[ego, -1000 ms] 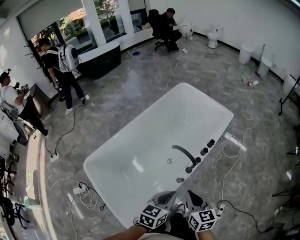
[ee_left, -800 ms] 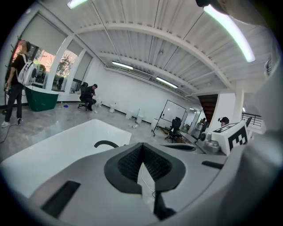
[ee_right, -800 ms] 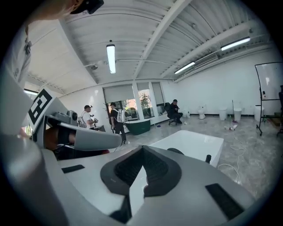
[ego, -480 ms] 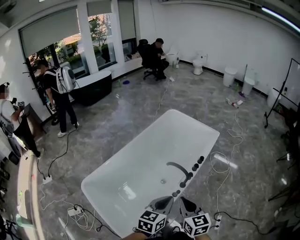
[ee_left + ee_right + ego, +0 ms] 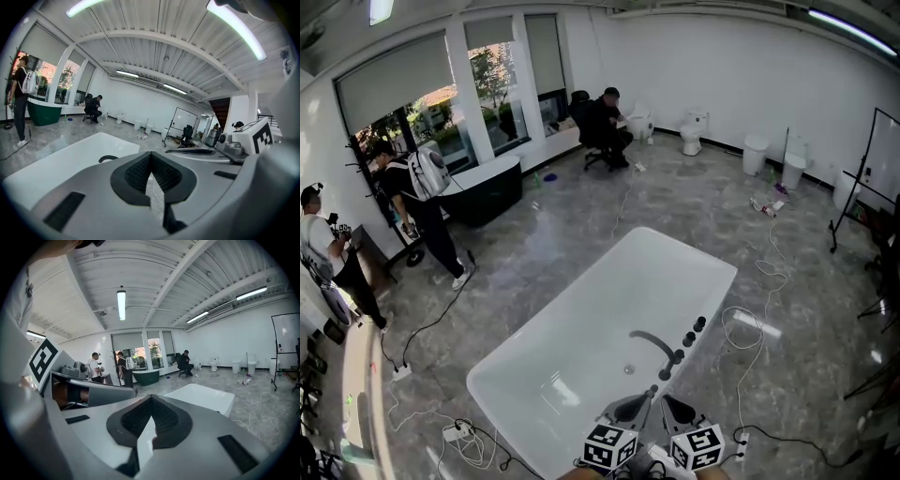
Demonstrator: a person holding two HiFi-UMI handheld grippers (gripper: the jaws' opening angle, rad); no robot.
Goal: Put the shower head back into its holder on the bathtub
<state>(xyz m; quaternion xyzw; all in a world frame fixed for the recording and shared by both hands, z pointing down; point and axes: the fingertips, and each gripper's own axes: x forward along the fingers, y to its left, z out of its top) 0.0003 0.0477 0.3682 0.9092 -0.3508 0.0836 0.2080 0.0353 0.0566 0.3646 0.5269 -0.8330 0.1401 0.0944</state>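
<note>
Hovering at the bathtub's (image 5: 581, 323) near end, left tool (image 5: 151, 161) and right tool (image 5: 149, 401) are clenched empty. Whether the shower head sits in its holder is too small to tell.

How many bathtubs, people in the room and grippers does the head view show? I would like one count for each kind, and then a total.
Bathtubs: 2 (white bathtub, dark bathtub)
People: 3 (person with a backpack, person at the left edge, seated person)
Grippers: 2 (left gripper, right gripper, both shut and empty)
Total: 7
</note>
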